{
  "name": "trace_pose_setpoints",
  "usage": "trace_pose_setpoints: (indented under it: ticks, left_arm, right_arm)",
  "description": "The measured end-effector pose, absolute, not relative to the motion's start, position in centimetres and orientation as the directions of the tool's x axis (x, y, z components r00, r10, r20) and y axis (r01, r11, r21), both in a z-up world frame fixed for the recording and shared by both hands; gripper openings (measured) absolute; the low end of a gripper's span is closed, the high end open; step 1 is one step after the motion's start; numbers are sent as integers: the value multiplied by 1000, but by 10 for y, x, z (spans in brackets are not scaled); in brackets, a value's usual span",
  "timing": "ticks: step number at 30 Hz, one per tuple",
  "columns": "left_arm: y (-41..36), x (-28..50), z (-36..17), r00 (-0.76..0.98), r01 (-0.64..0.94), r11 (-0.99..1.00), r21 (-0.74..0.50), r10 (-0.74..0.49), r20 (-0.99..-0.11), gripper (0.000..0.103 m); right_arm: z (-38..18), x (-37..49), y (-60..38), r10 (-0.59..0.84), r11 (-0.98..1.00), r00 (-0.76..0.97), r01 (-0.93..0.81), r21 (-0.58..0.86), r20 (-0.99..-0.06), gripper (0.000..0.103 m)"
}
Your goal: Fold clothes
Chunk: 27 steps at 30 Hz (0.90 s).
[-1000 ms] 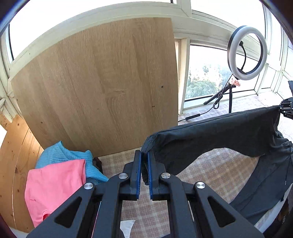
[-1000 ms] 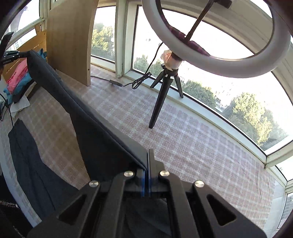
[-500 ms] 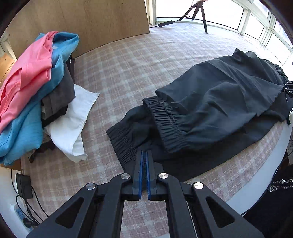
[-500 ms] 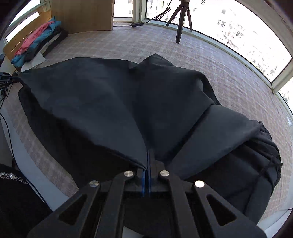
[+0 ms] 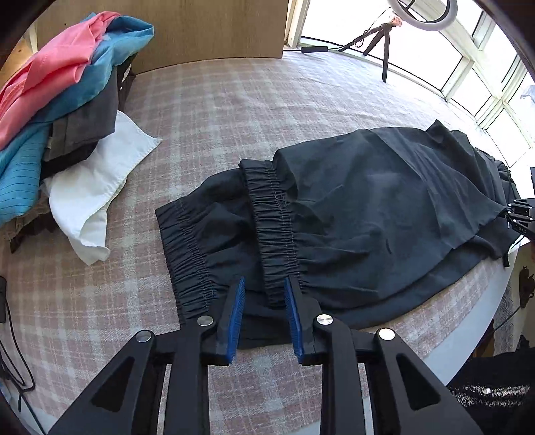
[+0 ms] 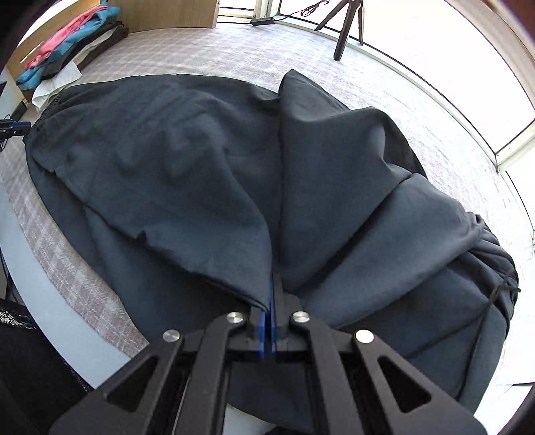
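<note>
Across the checked tabletop [image 5: 234,110], dark trousers [image 5: 367,207] lie folded over, elastic cuffs toward nine o'clock beside a pile of clothes [image 5: 67,100]. The left tool [image 5: 264,301] is spreading open, its blue pads clear of the cuff, while the right tool [image 6: 271,301] stays pressed together, pinching a fabric edge. If that right pinch lifts away unreleased, it would likely drag the fold open; the near edge could also slip off the tabletop.

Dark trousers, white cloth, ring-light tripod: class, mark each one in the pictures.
Dark trousers [image 5: 367,207], left wrist view: folded-over leg.
White cloth [image 5: 97,180], left wrist view: its flat middle.
Ring-light tripod [image 6: 346,30], right wrist view: front leg.
</note>
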<state>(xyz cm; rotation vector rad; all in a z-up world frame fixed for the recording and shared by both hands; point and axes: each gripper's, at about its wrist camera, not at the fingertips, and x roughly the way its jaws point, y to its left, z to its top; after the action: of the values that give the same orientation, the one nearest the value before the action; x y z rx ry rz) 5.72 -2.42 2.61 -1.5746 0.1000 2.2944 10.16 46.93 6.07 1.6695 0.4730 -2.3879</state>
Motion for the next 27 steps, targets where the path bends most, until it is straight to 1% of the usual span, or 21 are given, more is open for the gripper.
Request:
trace_pose_setpoints:
  ticks: [2,3,4,5,7,11,13,17,19,20,21,24,27]
  left_arm:
    - [-20,53,21,-312,-322,-935,-149,254,-915,26]
    - [-19,52,19,-308,-326,-932,-157,262,-915,24]
    - [-17,51,17,-304,-331,-929,-164,270,-914,17]
    - [-17,51,17,-299,-335,-924,-186,291,-909,17]
    - [-18,51,21,-306,-333,-922,-196,303,-903,12]
    - [-24,48,24,-299,-306,-926,-220,313,-901,14]
    - [-21,46,22,-288,-312,-926,-212,305,-908,24]
    - [-13,46,19,-282,-347,-915,-206,312,-907,24]
    - [-15,43,22,-303,-342,-917,-207,316,-899,20]
    - [-16,41,24,-314,-339,-918,-208,318,-894,15]
    - [-17,40,25,-325,-336,-919,-208,320,-890,8]
    - [-27,34,40,-352,-325,-922,-210,324,-878,5]
    - [-44,31,63,-385,-316,-928,-197,315,-868,3]
  right_arm:
    - [63,104,471,32,-931,-350,331,-156,-936,2]
    - [64,105,472,35,-931,-351,330,-158,-936,2]
    - [65,106,473,39,-932,-353,326,-161,-935,2]
    - [66,106,475,43,-933,-355,320,-165,-934,2]
    - [66,109,476,49,-937,-359,308,-168,-932,2]
    - [68,117,471,50,-939,-367,300,-170,-929,2]
    - [69,118,471,49,-940,-368,298,-167,-929,2]
    - [69,117,469,52,-939,-368,298,-171,-928,2]
    - [70,118,469,53,-939,-369,298,-172,-928,2]
    - [70,119,469,54,-939,-370,297,-173,-928,2]
    - [70,118,469,54,-939,-372,296,-174,-927,2]
    - [72,110,468,49,-944,-386,282,-169,-921,2]
    - [86,106,467,41,-951,-423,262,-165,-905,2]
